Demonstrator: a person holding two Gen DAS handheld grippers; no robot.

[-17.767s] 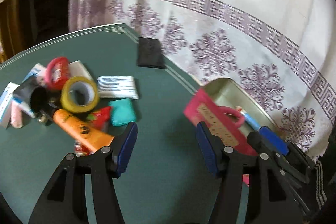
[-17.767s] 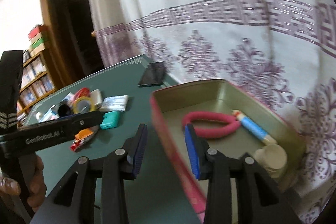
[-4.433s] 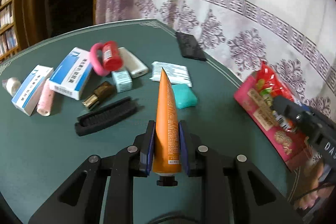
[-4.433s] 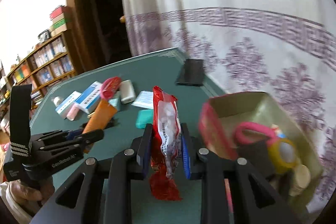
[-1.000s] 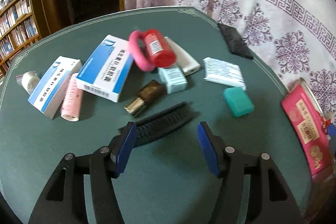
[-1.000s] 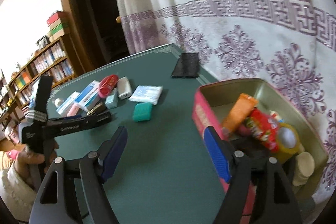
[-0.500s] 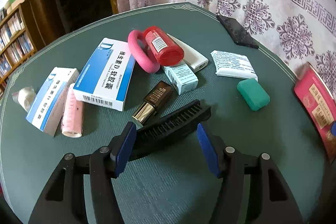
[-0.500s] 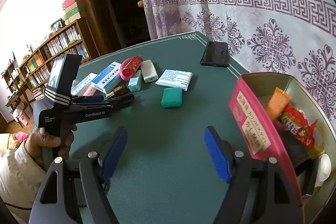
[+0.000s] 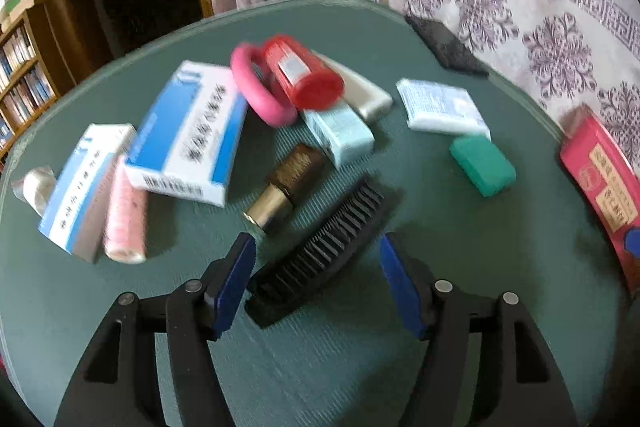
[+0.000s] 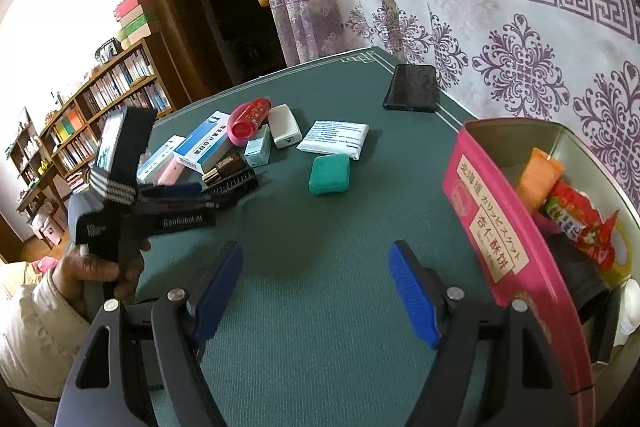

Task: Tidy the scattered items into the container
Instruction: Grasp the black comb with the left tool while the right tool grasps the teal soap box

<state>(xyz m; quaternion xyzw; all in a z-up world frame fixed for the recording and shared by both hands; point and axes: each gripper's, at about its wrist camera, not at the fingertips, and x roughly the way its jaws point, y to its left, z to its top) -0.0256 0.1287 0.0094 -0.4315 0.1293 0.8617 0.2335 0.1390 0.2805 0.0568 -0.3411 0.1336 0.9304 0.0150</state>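
Nearer now, opening left hand-held gripper (image 9: 316,281) astride black comb (image 9: 324,251).

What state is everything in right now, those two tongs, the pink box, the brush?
Left tongs: empty, jaws opening around the brush, not touching it.
Right tongs: open, empty.
Brush: lying on the table.
Tin: open, partly filled.
Red bottle: on its side, capped.
Phone: screen dark.
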